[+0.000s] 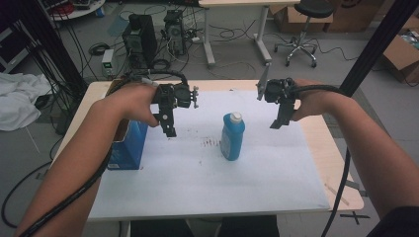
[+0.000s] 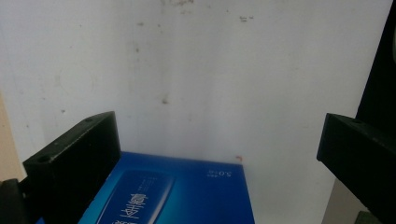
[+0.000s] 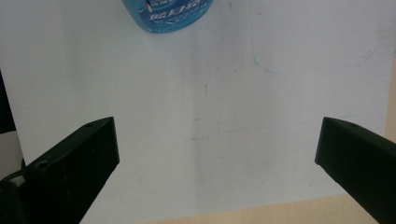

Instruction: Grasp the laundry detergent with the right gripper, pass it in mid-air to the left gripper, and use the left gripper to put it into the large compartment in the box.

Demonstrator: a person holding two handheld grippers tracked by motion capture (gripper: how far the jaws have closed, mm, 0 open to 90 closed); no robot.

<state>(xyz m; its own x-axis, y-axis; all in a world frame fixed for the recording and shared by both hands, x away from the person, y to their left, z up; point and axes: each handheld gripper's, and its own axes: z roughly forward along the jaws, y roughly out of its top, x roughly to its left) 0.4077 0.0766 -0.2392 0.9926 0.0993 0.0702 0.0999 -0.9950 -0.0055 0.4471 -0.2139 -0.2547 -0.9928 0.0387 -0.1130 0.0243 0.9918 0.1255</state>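
Blue bottle [image 1: 232,137]: upright, mid-worktop. Blue box [image 1: 129,145]: beside left gripper [image 1: 169,129]. Right gripper [image 1: 280,121]: nearby. Both jaws open, empty. Advice: approach bottle level, grip mid-body.

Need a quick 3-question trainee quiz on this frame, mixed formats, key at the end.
1. True or false: the blue bottle stands upright on the white sheet.
2. Which hand-held gripper hangs above the blue box? A) left hand-held gripper B) right hand-held gripper
3. Fill in: in the gripper views, both grippers' jaws are ____.

Key:
1. True; its white cap points up.
2. A; the box lies under it in the left gripper view.
3. Open; wide apart, nothing between them.
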